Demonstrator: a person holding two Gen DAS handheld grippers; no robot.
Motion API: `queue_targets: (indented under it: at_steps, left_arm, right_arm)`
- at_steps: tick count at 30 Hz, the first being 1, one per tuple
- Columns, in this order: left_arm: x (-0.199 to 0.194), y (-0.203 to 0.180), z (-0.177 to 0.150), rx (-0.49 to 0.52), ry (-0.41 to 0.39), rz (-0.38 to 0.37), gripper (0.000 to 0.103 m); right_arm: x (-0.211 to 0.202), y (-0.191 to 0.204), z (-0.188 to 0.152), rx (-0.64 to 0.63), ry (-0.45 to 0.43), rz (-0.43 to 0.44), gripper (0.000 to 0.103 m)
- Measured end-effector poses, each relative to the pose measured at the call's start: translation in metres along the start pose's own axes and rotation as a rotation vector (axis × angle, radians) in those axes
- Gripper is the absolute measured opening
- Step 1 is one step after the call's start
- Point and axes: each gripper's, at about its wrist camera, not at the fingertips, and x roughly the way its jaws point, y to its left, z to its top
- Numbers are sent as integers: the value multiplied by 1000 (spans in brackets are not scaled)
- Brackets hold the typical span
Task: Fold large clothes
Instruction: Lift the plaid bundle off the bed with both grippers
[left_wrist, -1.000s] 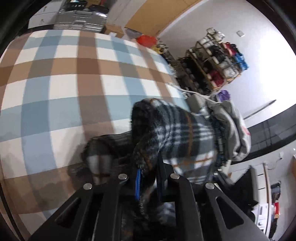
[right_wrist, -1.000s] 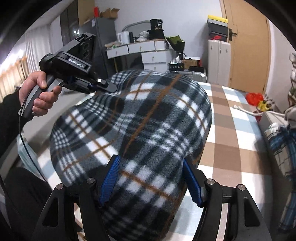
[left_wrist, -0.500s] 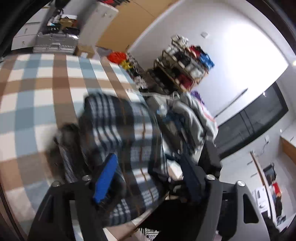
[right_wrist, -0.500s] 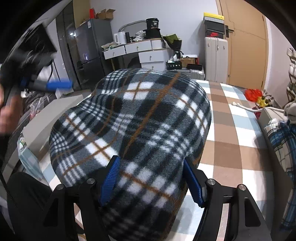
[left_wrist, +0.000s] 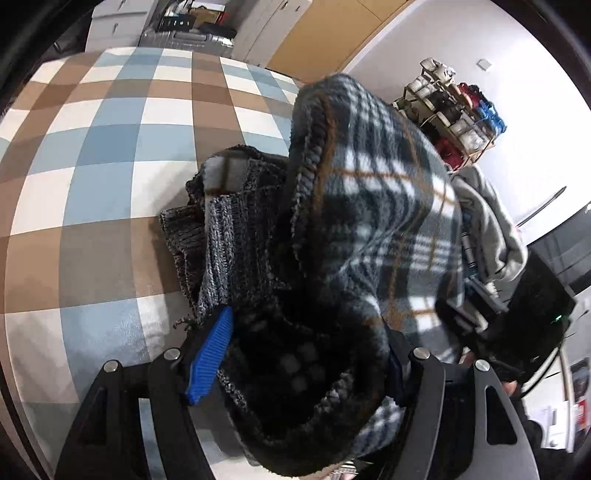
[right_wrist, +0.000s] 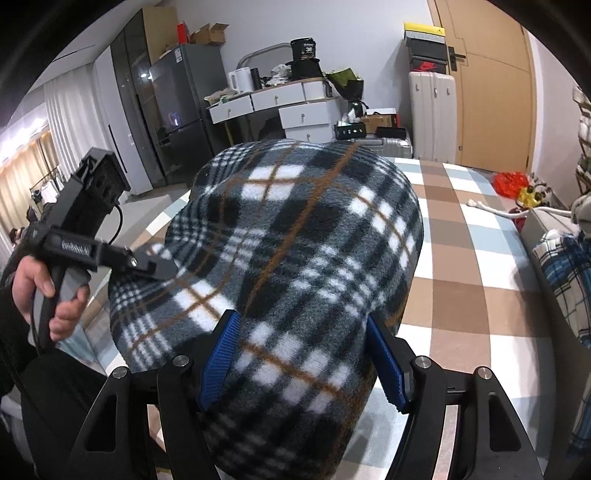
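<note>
A folded dark plaid fleece garment (left_wrist: 369, 206) with knit hems lies as a thick bundle on the checked bed cover (left_wrist: 110, 147). My left gripper (left_wrist: 310, 332) stands open astride one end of it. Cloth fills the gap, the left blue pad (left_wrist: 210, 354) touches the knit edge, and the other pad is hidden under the fleece. In the right wrist view the bundle (right_wrist: 295, 240) bulges up between my right gripper's (right_wrist: 301, 319) blue pads, which squeeze its near end. A person's hand (right_wrist: 48, 288) holds the left gripper, one of its fingers (right_wrist: 155, 266) against the bundle's left side.
The bed (right_wrist: 461, 258) stretches away towards a wooden door. A heap of other clothes (right_wrist: 565, 266) lies off its right side, seen also as a grey pile (left_wrist: 495, 229). Beyond stand a shoe rack (left_wrist: 454, 110), a white suitcase (right_wrist: 432, 107), a desk with drawers (right_wrist: 295, 107) and a fridge (right_wrist: 177, 110).
My left gripper let go of the fold it pinched, opened wide, swung off, then came down over the bundle's end. The right gripper stayed on the bundle.
</note>
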Motion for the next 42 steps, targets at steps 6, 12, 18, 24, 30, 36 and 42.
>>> queue_targets:
  at_steps: [6, 12, 18, 24, 30, 36, 42]
  left_arm:
    - [-3, 1, 6, -33, 22, 29, 68]
    - [-35, -14, 19, -66, -24, 7, 68]
    - [-3, -7, 21, -124, 70, -30, 68]
    - [15, 3, 13, -132, 91, -38, 68]
    - [19, 1, 13, -65, 99, -35, 70]
    - [12, 26, 10, -130, 72, -148, 70]
    - [-4, 29, 5, -107, 43, -116, 71]
  right_arm:
    - [-3, -10, 1, 58, -11, 71, 85]
    - [-13, -38, 3, 252, -49, 173, 88]
    - [-8, -61, 2, 408, -46, 173, 100]
    - [15, -75, -8, 523, 59, 220, 101]
    - [32, -81, -5, 554, 131, 284, 103]
    - [52, -75, 1, 552, 230, 329, 103]
    - [64, -76, 10, 540, 272, 336, 103]
